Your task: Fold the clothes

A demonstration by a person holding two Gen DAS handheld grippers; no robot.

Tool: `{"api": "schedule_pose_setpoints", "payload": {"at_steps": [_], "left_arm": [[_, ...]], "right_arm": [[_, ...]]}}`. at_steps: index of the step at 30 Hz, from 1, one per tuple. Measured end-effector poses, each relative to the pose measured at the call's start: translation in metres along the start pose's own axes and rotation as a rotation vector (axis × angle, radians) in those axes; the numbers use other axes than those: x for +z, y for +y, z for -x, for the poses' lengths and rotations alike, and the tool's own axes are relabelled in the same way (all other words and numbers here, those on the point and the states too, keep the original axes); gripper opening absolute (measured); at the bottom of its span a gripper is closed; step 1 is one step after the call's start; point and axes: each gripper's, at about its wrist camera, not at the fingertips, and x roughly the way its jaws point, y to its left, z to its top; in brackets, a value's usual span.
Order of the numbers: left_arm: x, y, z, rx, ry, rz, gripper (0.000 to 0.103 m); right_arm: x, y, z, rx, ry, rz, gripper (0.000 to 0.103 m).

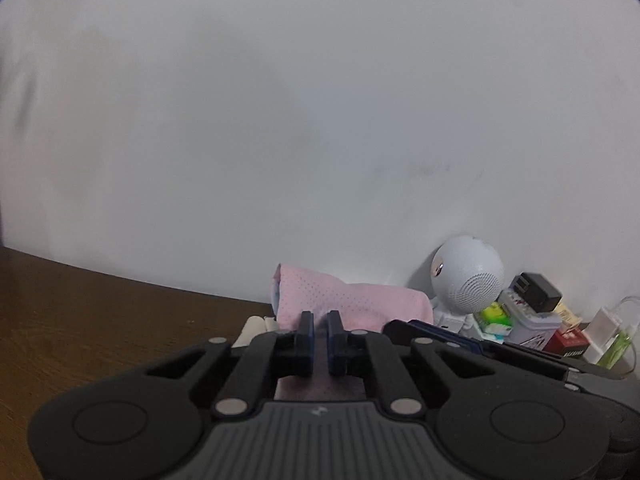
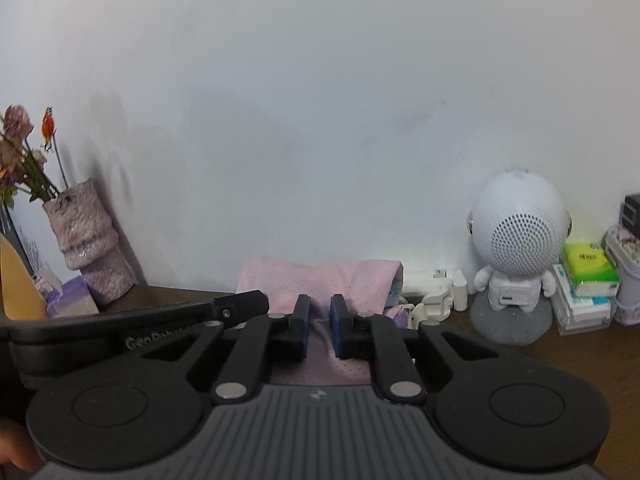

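A pink perforated garment [image 1: 352, 300] lies bunched on the far part of the brown wooden table [image 1: 100, 312], against the white wall [image 1: 320, 120]. The left gripper [image 1: 319, 320] and the right gripper [image 2: 320, 306] each pinch a fold of this cloth between narrowly parted jaws. An astronaut-shaped speaker [image 2: 516, 256] stands to the right, a vase of dried flowers [image 2: 86, 240] far left.

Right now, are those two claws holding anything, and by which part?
Cannot tell: the pink cloth shows in the narrow gap of the left gripper and right gripper, but whether either pinches it is unclear.
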Motion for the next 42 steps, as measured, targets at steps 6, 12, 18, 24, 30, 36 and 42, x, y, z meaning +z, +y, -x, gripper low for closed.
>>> {"api": "schedule_pose_setpoints", "payload": {"at_steps": [6,12,18,24,30,36,42], "left_arm": [[0.000,-0.009,0.062,0.063,-0.167,-0.046,0.080],[-0.048,0.001,0.135,0.136,-0.227,-0.076,0.103],[-0.114,-0.002,0.188,0.235,-0.242,-0.085,0.103],[-0.162,-0.010,0.237,0.226,-0.163,-0.026,0.103],[-0.208,-0.025,0.289,0.233,-0.125,0.031,0.103],[-0.239,-0.045,0.326,0.249,-0.071,0.020,0.103],[-0.266,-0.067,0.358,0.305,-0.060,-0.006,0.103]], "right_arm": [[0.001,0.010,0.052,0.031,-0.109,0.038,0.048],[-0.031,0.026,0.104,0.043,-0.134,0.110,0.102],[-0.078,0.047,0.143,0.064,-0.076,0.115,0.103],[-0.125,0.063,0.194,0.048,-0.031,0.157,0.103],[-0.164,0.067,0.256,-0.068,-0.012,0.192,0.103],[-0.192,0.063,0.310,-0.043,0.019,0.197,0.103],[-0.201,0.060,0.344,0.001,0.009,0.203,0.103]]}}
